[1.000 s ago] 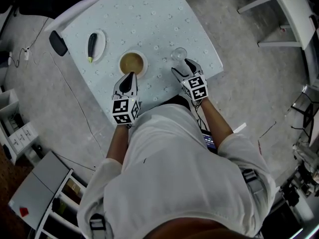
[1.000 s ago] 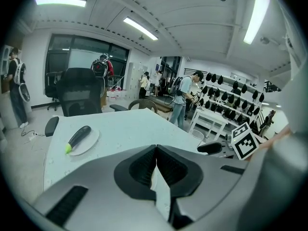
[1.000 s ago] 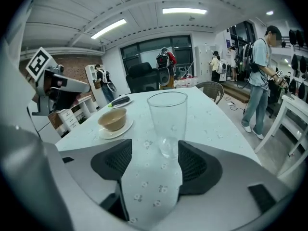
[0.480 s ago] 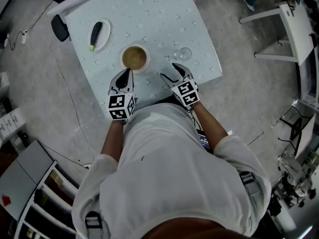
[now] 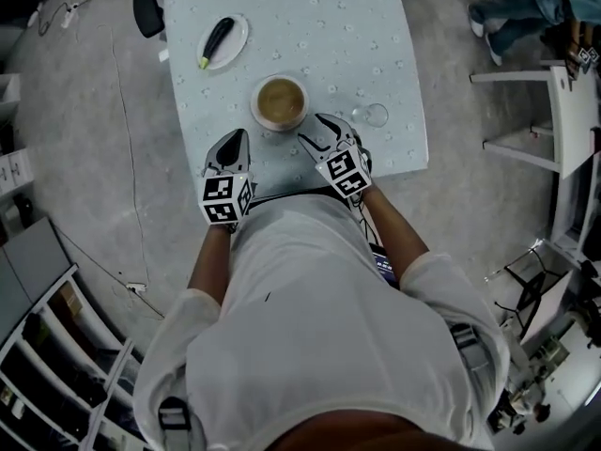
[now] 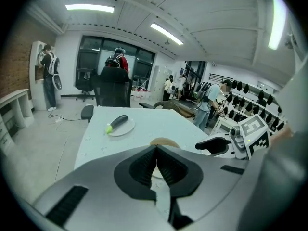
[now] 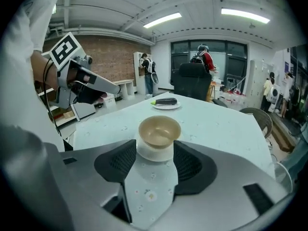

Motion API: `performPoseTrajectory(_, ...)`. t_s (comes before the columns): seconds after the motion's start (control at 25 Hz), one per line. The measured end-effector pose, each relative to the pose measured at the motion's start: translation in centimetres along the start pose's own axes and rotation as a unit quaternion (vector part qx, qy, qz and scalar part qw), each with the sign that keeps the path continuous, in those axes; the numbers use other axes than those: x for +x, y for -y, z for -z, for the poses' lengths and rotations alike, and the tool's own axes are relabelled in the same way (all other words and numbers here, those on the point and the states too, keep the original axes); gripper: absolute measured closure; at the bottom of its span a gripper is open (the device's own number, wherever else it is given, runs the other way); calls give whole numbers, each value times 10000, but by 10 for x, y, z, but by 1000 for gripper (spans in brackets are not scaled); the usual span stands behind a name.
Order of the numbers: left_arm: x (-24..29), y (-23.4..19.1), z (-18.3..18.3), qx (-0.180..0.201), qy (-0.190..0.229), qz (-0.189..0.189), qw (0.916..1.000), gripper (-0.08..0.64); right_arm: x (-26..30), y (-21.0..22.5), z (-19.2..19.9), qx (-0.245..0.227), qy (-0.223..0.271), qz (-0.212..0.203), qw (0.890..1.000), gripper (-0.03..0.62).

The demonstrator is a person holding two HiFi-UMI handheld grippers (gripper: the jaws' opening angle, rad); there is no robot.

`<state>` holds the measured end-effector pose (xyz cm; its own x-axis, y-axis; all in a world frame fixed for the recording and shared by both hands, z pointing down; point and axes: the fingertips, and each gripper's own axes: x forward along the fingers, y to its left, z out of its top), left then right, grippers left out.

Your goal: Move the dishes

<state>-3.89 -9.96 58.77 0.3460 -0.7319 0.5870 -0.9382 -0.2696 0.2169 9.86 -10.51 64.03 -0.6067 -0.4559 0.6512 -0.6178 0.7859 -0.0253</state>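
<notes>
A brown bowl (image 5: 281,101) stands on a white saucer (image 7: 155,151) near the table's front edge. My right gripper (image 5: 316,134) is open, and in the right gripper view the bowl (image 7: 159,131) sits just ahead of its spread jaws, apart from them. My left gripper (image 5: 235,147) is shut and empty, left of the bowl near the table edge. The bowl's rim (image 6: 163,142) peeks above the closed jaws in the left gripper view. A white plate (image 5: 224,42) with a dark eggplant (image 5: 216,40) lies at the far left. A clear glass (image 5: 375,116) stands right of the bowl.
The table (image 5: 310,26) has a pale patterned cloth. A black chair (image 5: 148,10) stands past its far left corner. White frames (image 5: 554,130) stand to the right, shelving (image 5: 38,327) at lower left. People (image 6: 115,61) stand in the room behind.
The right gripper has shifted left from the glass toward the bowl. The left gripper has stayed shut near the table edge. The head view has swung, so the table appears higher and rotated.
</notes>
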Motion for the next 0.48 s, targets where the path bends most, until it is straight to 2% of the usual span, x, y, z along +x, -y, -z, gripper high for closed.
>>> performPoseTrajectory(0.24,-20,-25,9,-335,87,-414,9985,541,22,-20,-15,-870,-238,-380,9952,364)
performPoseTrajectory(0.48,-38,-43,21,-631,186,-770,9949,541,44,-32,-14,-1954,-649,-535,9771,390)
